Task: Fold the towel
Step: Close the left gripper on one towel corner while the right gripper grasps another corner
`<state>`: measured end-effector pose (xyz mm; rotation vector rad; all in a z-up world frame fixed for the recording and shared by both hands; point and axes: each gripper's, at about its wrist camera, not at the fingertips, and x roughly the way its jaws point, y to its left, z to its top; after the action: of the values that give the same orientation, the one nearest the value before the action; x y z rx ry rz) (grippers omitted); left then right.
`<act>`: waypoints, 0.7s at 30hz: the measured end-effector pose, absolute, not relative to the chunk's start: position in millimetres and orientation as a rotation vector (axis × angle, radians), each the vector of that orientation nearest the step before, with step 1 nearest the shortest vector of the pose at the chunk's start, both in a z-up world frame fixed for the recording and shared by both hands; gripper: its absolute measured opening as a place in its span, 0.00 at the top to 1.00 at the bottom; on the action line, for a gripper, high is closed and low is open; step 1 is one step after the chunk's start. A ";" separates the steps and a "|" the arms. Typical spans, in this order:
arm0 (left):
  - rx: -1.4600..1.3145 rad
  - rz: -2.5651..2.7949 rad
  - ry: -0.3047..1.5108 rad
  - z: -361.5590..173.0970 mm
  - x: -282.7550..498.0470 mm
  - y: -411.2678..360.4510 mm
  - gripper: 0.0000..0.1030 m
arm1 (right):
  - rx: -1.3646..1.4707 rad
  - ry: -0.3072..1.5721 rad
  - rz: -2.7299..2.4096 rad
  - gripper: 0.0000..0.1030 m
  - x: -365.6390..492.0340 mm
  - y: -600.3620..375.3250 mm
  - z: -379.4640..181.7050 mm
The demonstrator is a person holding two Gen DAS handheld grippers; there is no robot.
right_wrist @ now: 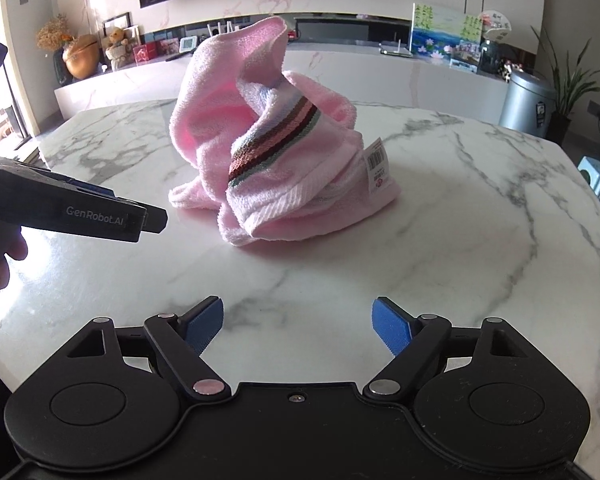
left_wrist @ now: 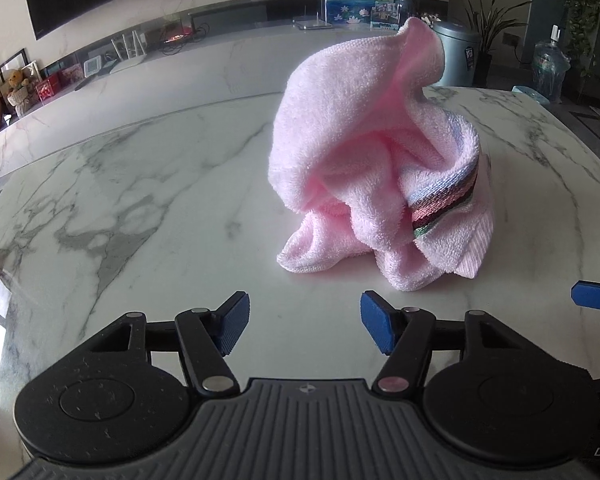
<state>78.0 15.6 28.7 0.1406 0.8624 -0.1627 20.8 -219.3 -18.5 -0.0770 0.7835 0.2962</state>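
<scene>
Towel [left_wrist: 364,152] looks light, soft, floppy, crumpled on tabletop [left_wrist: 140,184]; both tools (left [left_wrist: 305,326], right [right_wrist: 298,330]) spread, empty; prob pinch hem corner below stripe band [right_wrist: 276,140].

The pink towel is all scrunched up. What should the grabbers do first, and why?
Probably move the left gripper forward to pinch the towel at its near corner. The towel sits in a crumpled heap on the table, both grippers are open and empty, and that corner lies flat nearest the left fingers.
</scene>
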 end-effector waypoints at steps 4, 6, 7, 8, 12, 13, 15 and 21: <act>0.178 -0.218 0.859 25.3 91.4 13.9 0.41 | -0.113 0.782 0.342 0.34 34.1 -214.1 -17.5; 0.186 -0.232 0.858 24.6 96.0 13.2 0.42 | -0.123 0.782 0.359 0.36 42.0 -212.2 -17.9; 0.185 -0.245 0.859 23.3 99.1 13.0 0.44 | -0.125 0.782 0.369 0.37 46.4 -211.5 -18.1; 0.184 -0.258 0.860 22.0 102.2 12.8 0.45 | -0.126 0.783 0.378 0.39 49.9 -210.6 -18.2; 0.172 -0.285 0.869 14.3 110.4 10.3 0.49 | -0.144 0.787 0.403 0.43 61.7 -204.2 -21.1; 0.173 -0.288 0.870 12.5 112.0 9.5 0.50 | -0.149 0.792 0.409 0.45 64.6 -202.5 -22.7; 0.172 -0.292 0.873 8.9 115.1 8.2 0.51 | -0.157 0.803 0.421 0.53 70.1 -199.4 -25.9; 0.148 -0.309 0.886 3.1 122.5 7.9 0.69 | -0.152 0.820 0.451 0.77 78.7 -194.8 -31.7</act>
<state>122.5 7.9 3.1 0.1478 0.8858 -0.3088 78.7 -194.8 -31.7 -0.1519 0.8202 0.4513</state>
